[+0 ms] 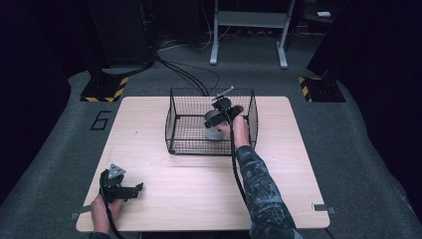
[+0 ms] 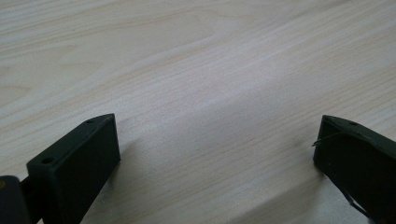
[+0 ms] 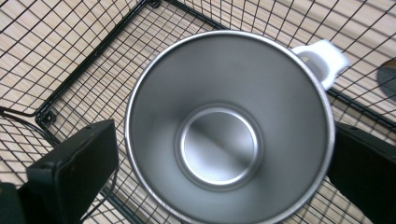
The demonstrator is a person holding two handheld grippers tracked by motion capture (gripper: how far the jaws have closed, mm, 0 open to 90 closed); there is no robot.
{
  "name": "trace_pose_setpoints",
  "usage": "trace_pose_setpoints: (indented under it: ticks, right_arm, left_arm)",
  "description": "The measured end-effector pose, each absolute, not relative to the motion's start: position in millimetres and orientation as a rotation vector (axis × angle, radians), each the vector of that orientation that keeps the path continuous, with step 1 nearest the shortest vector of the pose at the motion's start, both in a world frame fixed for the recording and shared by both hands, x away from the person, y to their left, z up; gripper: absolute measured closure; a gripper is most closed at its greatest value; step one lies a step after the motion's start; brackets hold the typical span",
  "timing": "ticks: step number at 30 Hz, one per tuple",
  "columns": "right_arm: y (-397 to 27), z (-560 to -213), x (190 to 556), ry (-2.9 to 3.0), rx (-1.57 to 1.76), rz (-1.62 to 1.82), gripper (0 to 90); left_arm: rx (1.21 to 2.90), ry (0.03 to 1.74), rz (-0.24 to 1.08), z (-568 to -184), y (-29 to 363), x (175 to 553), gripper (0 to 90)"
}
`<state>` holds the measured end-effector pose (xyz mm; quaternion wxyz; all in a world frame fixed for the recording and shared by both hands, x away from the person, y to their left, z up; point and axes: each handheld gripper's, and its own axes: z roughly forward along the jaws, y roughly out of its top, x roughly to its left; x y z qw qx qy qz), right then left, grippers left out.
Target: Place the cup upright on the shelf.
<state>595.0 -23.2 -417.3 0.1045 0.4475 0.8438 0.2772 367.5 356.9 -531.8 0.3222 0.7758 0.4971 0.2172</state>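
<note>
A steel cup (image 1: 214, 131) with a white handle (image 3: 324, 58) stands upright inside a black wire basket (image 1: 172, 119) at the back middle of the wooden table (image 1: 199, 189). My right gripper (image 1: 217, 119) hangs over it, pointing down. In the right gripper view the cup (image 3: 229, 126) sits between the jaws, which stand wide on either side of its rim, so the right gripper (image 3: 222, 130) is open. My left gripper (image 1: 138, 190) rests low at the table's front left. It is open over bare wood (image 2: 187, 56), with nothing between its jaws (image 2: 217, 122).
The basket's wire floor and bottom frame (image 3: 70, 79) surround the cup closely. A person's sleeved right forearm (image 1: 256, 179) crosses the table's right half. Beyond the table are grey carpet, cables (image 1: 184, 74) and a white stand (image 1: 249, 30).
</note>
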Motion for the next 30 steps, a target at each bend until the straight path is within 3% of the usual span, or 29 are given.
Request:
trace_pose_setpoints:
  ticks: [17, 30]
  right_arm:
    - [-49, -378, 549, 2.463, 1.196, 0.939, 0.0]
    - [-83, -350, 478, 2.430, 1.049, 0.997, 0.0]
  left_arm:
    - [2.012, 1.316, 0.572, -533, 356, 368, 0.3]
    - [2.012, 1.316, 0.572, -533, 356, 368, 0.3]
